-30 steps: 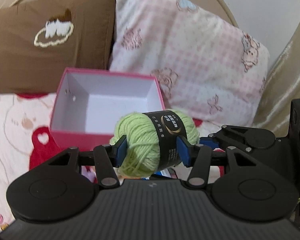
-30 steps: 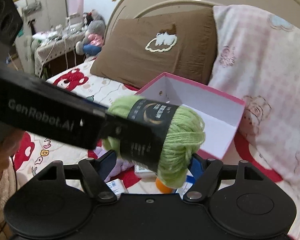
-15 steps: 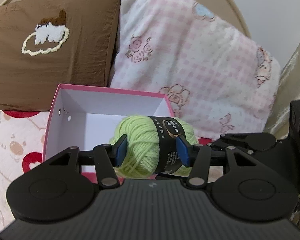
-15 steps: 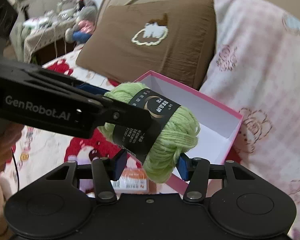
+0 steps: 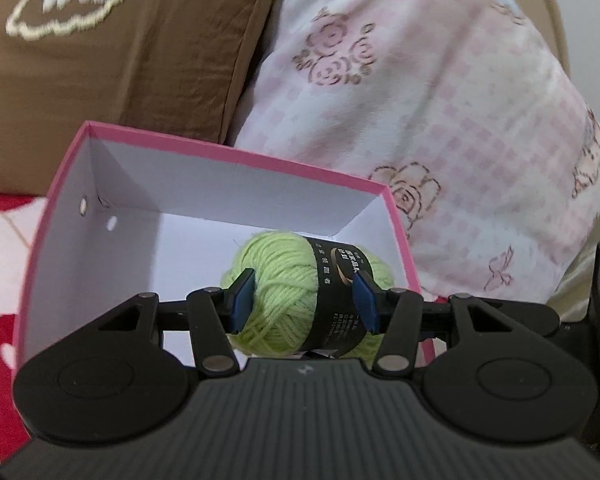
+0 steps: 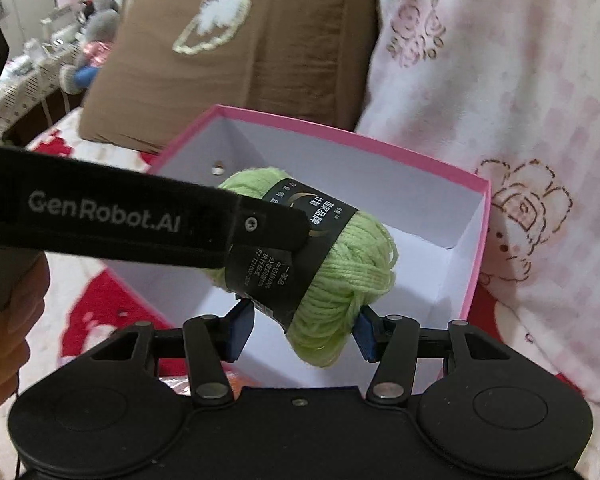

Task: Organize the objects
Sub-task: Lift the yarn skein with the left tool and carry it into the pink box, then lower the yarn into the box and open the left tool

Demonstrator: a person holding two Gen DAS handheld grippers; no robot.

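A light-green yarn ball (image 5: pixel 284 280) with a black label band hangs over the open pink box (image 5: pixel 236 156), whose inside is white. My left gripper (image 5: pixel 304 300) is shut on the ball, one blue pad on bare yarn and one on the label. In the right wrist view the same ball (image 6: pixel 340 272) sits low over the box (image 6: pixel 340 128), and the left gripper's finger (image 6: pixel 268 232) reaches in from the left. My right gripper (image 6: pixel 302 328) has its pads against the ball's lower end. Whether the ball touches the box floor is hidden.
The box lies on a red-and-white bedsheet (image 5: pixel 0 260) against a brown pillow (image 5: pixel 120 80) and a pink checked pillow (image 5: pixel 440 100). A person's hand (image 6: pixel 12 320) holds the left gripper. An orange item (image 6: pixel 236 380) lies on the sheet just before the box.
Both grippers moved forward and down with the yarn ball, from in front of the box to over its opening. The right jaws narrowed onto the ball's end.
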